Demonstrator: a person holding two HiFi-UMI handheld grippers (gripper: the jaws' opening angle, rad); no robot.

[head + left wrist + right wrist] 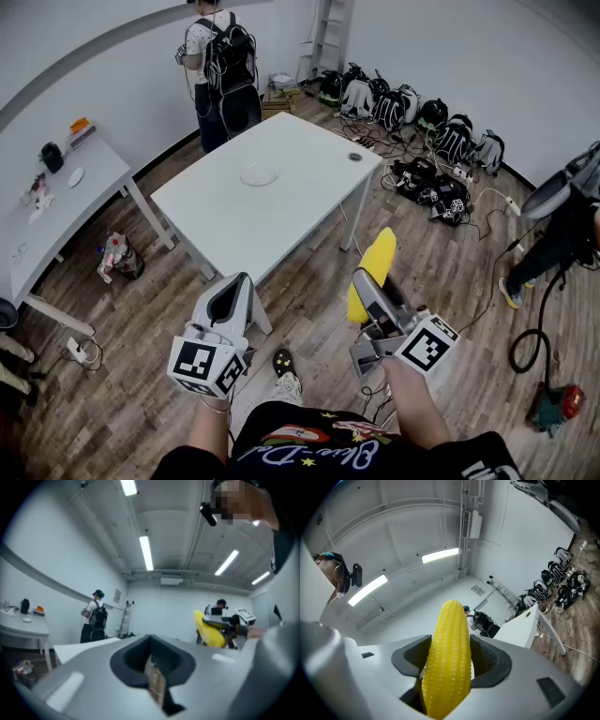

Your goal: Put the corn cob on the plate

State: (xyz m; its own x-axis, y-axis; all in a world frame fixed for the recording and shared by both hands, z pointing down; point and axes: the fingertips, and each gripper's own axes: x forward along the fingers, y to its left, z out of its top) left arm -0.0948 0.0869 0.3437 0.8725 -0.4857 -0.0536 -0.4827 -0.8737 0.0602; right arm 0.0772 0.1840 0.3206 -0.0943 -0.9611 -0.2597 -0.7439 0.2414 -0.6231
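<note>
A yellow corn cob (375, 262) stands nearly upright in my right gripper (366, 286), which is shut on its lower part, in the air above the wooden floor in front of the white table (234, 220). In the right gripper view the corn cob (449, 644) fills the gap between the dark pads (492, 665). A pale round plate (260, 173) lies near the middle of the table, far from both grippers. My left gripper (229, 298) hangs beside the right one, jaws together and nothing in them. The left gripper view shows the corn cob (207, 629) off to the right.
A small dark disc (354, 157) sits at the table's far corner. A person with a backpack (221, 67) stands behind the table. Bags and cables (422, 122) line the far wall. A second white table (56, 211) stands at left; another person (562, 239) at right.
</note>
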